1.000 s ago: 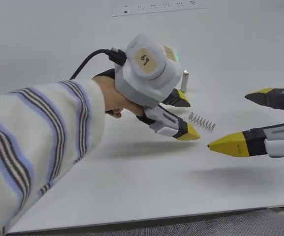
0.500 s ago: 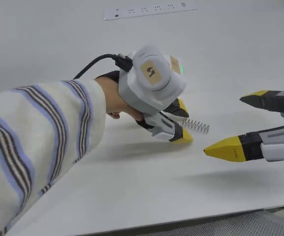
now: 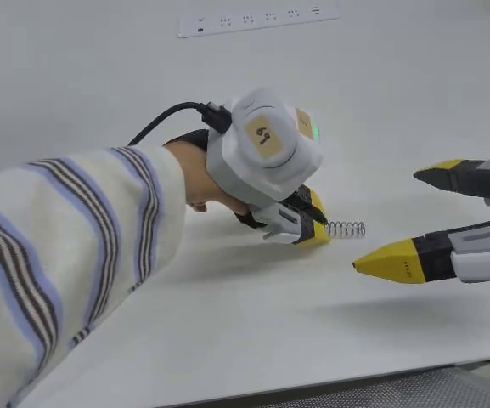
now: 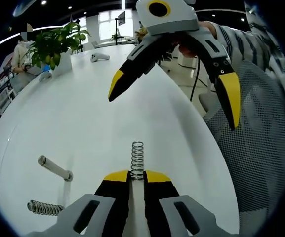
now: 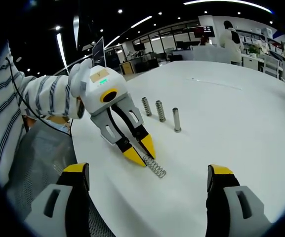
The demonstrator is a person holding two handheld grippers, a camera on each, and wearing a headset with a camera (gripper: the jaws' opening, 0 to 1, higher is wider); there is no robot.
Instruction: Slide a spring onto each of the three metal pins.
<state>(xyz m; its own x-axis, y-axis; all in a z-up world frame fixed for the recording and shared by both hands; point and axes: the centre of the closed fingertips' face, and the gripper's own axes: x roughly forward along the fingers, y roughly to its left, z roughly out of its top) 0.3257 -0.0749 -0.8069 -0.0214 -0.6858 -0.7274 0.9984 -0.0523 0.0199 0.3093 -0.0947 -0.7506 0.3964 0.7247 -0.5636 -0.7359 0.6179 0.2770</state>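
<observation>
Smooth white bench (image 3: 228, 331) — coiled wire spring (image 3: 347, 229) in left gripper (image 3: 315, 235)

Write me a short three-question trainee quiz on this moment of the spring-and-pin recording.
1. Short answer: how many of the three pins already carry a spring?
2. Multiple choice: the left gripper has its jaws
A) wide open above the pins
B) shut on one end of the loose spring
C) shut on a pin
3. True or false: the right gripper hangs with its jaws open, gripping nothing.

Key
1. Two. The bare pin stands at the end of the row.
2. B
3. True
</observation>
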